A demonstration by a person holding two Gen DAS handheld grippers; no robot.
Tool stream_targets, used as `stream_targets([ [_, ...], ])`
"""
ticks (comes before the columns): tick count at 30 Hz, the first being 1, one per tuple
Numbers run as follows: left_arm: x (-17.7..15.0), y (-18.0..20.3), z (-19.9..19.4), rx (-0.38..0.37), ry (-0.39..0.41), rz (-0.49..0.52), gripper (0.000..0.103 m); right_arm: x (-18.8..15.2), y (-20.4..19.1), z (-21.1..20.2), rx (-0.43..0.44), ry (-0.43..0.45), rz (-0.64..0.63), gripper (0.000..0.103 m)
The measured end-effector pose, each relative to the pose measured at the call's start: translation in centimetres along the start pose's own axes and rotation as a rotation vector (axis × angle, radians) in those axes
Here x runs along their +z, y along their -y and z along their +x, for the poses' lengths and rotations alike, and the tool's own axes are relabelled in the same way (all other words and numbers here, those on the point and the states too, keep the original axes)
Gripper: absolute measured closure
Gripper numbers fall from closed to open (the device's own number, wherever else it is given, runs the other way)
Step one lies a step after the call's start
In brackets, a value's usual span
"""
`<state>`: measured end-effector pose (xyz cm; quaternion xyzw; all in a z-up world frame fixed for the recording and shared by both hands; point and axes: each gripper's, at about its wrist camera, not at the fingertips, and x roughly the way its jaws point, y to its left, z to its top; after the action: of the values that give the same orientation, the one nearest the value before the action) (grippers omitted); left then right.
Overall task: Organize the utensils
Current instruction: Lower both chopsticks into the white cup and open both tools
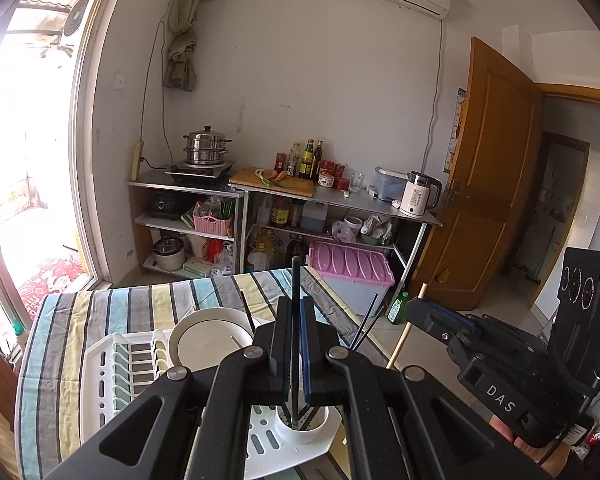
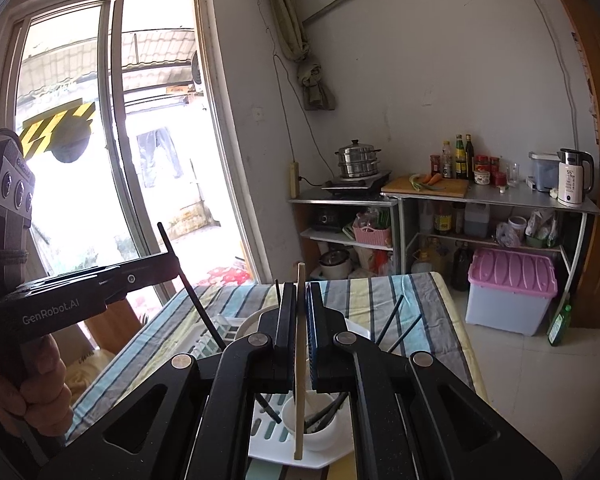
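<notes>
The left tool (image 1: 296,312) is clamped on a black chopstick (image 1: 295,280) standing upright at frame centre, its lower end over the white cup (image 1: 300,432) of the drying rack (image 1: 112,364) on the striped table (image 1: 100,312). The right tool (image 2: 300,300) is clamped on a pale wooden chopstick (image 2: 299,360), lower centre, its tip beside the cup (image 2: 312,436), which holds more dark chopsticks (image 2: 392,320)

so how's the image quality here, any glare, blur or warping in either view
Left wrist view: doorway blown out white, door bowed by the fisheye, left gripper sharp. Right wrist view: window glares but shows outdoor detail; corners vignetted black; shelves stay crisp, no motion blur.
</notes>
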<state>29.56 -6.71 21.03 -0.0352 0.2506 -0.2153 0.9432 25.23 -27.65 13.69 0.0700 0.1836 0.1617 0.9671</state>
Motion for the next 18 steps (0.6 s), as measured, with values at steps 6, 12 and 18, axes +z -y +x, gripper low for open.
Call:
stream_targets([
  [6,0.0,-0.9,2.6,-0.006,-0.024,-0.016,0.1,0.2,0.9,2.0,-0.007,0.004,0.015,0.098],
  [12,-0.6,-1.8,4.4,-0.007,-0.046,-0.03,0.1,-0.1,1.2,3.6,-0.011,0.003,0.018,0.098],
  [18,-1.6,-2.8,6.0,0.0,-0.077,-0.047,0.1,-1.4,1.8,5.3,-0.02,-0.028,0.027,0.098],
])
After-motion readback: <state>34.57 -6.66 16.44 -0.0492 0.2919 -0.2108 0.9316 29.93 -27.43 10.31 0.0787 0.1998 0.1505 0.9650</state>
